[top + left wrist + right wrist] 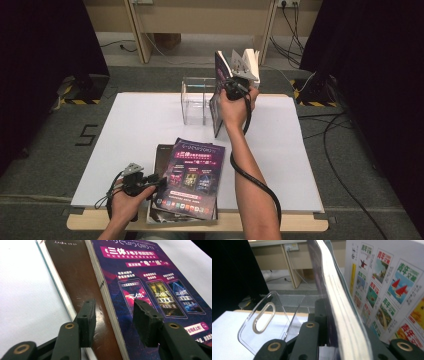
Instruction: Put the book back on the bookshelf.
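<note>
My right gripper [235, 72] is raised over the far middle of the table, shut on an upright book [219, 97] with a purple cover. Its lower end hangs just right of a clear acrylic holder [196, 100]. In the right gripper view the left jaw presses the purple cover of the book [342, 302], while a white cover printed with small pictures [387, 285] flares to the right and the holder [264, 322] stands at left. My left gripper [159, 183] rests low at the front, open. Its gripper view shows my left gripper [115, 303] straddling the spine edge of a purple book [150, 277] lying on a brown book [75, 270].
The white table top [135, 125] has bare room at left and right. The flat stack with the purple book [192, 177] overhangs the front edge. Black curtains flank the table, cables run on the floor at right, and a wooden frame stands behind.
</note>
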### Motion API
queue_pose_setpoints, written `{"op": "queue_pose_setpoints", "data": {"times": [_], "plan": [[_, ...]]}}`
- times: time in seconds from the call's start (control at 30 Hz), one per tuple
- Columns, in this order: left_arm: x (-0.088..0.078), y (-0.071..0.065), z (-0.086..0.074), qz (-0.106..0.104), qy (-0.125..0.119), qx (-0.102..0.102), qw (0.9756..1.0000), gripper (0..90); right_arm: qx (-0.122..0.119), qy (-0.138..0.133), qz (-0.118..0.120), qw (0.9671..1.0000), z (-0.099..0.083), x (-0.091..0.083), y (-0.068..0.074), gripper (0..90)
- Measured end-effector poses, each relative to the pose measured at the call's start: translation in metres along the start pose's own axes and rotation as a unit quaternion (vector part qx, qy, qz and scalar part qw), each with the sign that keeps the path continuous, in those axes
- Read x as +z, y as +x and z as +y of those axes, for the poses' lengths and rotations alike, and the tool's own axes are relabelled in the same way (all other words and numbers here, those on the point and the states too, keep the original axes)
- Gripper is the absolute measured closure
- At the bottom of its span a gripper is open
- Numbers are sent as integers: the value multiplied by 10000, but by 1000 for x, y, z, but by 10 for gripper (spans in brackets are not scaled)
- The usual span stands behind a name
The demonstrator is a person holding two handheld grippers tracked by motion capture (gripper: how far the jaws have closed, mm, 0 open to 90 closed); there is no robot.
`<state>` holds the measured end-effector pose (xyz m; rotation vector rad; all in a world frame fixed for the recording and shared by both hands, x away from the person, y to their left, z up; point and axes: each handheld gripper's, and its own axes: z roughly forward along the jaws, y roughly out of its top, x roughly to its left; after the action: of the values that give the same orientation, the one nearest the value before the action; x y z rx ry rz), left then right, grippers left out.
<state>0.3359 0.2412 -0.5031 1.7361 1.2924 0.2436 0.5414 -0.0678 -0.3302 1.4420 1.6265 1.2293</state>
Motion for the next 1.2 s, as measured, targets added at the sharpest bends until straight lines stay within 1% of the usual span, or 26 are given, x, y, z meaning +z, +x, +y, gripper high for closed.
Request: {"op": "queue_pose_setpoints", "data": {"times": [0.13,0.3,0.47,0.5,0.63,0.77,0.87,1.03,1.2], "plan": [[0,0,0,-9,3,-3,10000,529,-48,-128,5,9999,2,4,2,846],[0,0,0,-14,12,-4,10000,529,16,-256,54,9997,3,9,4,846],[0,0,0,-14,1,-11,10000,529,-62,-254,-33,9997,0,16,5,845],[0,0,0,-14,1,-12,10000,529,-71,-298,-59,9995,-1,16,4,844],[0,0,0,-10,2,1,10000,529,-58,-272,-115,9995,0,17,1,832],[0,0,0,-4,-1,2,10000,529,-96,-241,-147,9996,2,16,-1,801],[0,-1,0,-6,-7,6,10000,529,-75,-246,-162,9995,3,13,-2,756],[0,-1,0,-7,-5,16,10000,529,-104,-243,-131,9996,2,7,-4,696],[0,-1,0,14,-3,30,10000,528,-90,-157,-79,9998,-2,3,-5,662]]}}
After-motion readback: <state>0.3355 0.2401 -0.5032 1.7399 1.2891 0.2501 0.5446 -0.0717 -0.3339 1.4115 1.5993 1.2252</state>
